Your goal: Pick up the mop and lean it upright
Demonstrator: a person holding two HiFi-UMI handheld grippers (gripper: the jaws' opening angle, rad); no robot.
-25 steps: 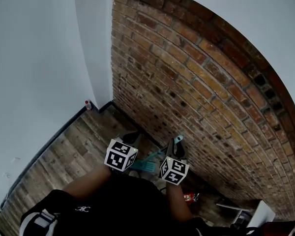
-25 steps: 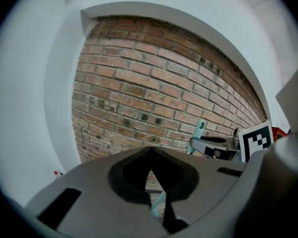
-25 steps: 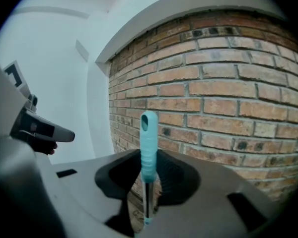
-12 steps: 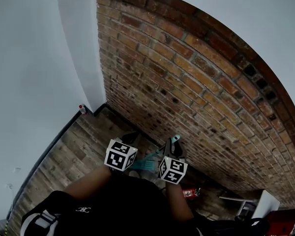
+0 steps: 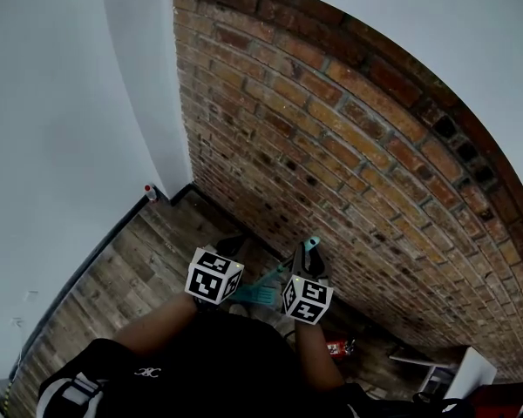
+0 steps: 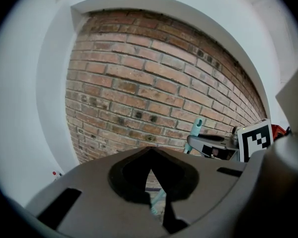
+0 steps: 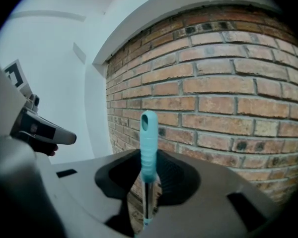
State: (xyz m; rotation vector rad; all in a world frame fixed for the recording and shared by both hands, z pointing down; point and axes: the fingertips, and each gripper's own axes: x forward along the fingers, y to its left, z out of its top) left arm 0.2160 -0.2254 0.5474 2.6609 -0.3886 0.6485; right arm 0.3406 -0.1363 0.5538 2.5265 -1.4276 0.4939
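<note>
The mop has a teal grip (image 7: 149, 133) on a metal pole and stands upright in front of the brick wall (image 5: 349, 146). My right gripper (image 7: 147, 192) is shut on the pole just under the grip. In the head view the grip's top (image 5: 311, 244) sticks up past the right gripper (image 5: 307, 266), and the teal mop head (image 5: 257, 294) shows low between the two marker cubes. My left gripper (image 6: 150, 155) is to the left of the mop with its tips together and nothing in them. A strip of teal mop (image 6: 157, 201) shows beyond its jaws.
A white wall (image 5: 61, 129) meets the brick wall at a corner, where a small red-capped bottle (image 5: 150, 190) stands on the wooden floor (image 5: 113, 277). A red can (image 5: 336, 348) and a white object (image 5: 427, 368) lie at the lower right by the brick wall.
The head view has swung slightly, shifting the corner in the picture. Both grippers and the mop keep the same pose.
</note>
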